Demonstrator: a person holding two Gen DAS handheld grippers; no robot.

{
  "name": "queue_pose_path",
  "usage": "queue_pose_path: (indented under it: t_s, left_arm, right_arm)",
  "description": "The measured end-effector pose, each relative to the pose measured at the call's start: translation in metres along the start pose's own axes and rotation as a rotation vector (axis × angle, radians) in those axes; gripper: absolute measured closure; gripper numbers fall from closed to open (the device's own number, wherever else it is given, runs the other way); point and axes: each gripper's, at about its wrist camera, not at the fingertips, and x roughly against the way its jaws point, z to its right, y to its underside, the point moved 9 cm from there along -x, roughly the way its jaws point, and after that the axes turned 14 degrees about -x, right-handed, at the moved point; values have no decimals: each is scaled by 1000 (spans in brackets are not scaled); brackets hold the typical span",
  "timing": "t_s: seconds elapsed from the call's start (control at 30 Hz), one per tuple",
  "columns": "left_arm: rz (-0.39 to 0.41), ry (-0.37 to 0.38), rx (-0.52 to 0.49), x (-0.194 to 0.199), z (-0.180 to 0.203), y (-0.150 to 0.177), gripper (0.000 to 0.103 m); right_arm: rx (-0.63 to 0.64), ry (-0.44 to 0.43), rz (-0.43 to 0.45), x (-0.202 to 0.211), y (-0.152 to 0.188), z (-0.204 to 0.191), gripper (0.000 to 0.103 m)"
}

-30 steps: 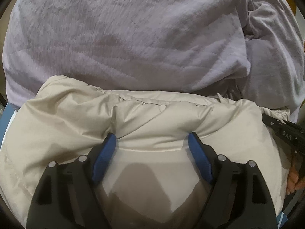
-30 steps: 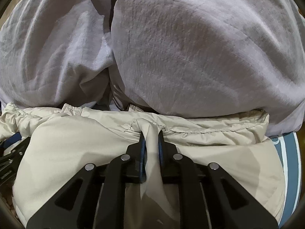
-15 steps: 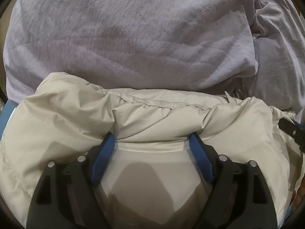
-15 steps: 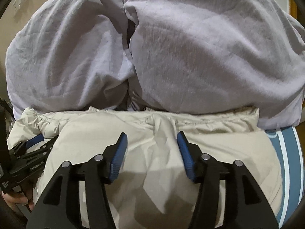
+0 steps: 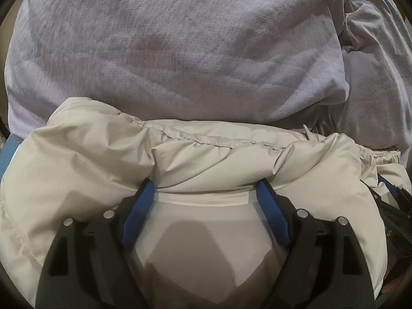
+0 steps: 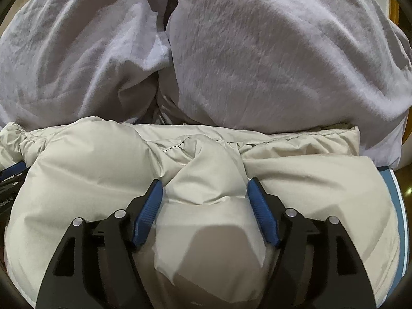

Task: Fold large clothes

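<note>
Left gripper: my left gripper (image 5: 206, 188) has its blue-padded fingers (image 5: 139, 206) spread wide, tips pressed into the beige puffer jacket (image 5: 90, 159) with a smooth swell of its fabric between them; they grip nothing.

Right gripper: my right gripper (image 6: 204, 188) also stands with its fingers (image 6: 261, 208) apart, a raised ridge of the jacket sitting between the pads without being pinched.

Jacket: the beige puffer jacket (image 6: 82, 167) lies bunched and puffy right under both my grippers, filling the lower half of each view; a gathered, stitched seam (image 5: 206, 143) runs across its far edge.

Bedding: lavender bedding (image 5: 167, 51) is heaped just beyond the jacket, touching its far edge; in the right view it splits into two mounds (image 6: 270, 51) with a dark crease between them.

Surface: a blue cloth with white stripes (image 6: 399, 206) shows at the jacket's right edge in the right view, and a sliver of blue at the left edge of the left view.

Each other: the black body of my right gripper (image 5: 394, 221) peeks in at the right rim of the left view, and my left gripper (image 6: 10, 182) at the left rim of the right view, both beside the jacket.
</note>
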Motion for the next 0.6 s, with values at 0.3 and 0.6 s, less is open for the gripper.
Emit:
queue_pose_path:
  t_s: [0.3, 0.6]
  left_arm:
    - [18, -7, -5, 4, 4, 6, 20]
    - [30, -11, -13, 7, 7, 12, 20]
  right_arm:
    - [-6, 0, 17, -1, 6, 1, 28]
    - [-9, -2, 18, -8, 2, 1, 26]
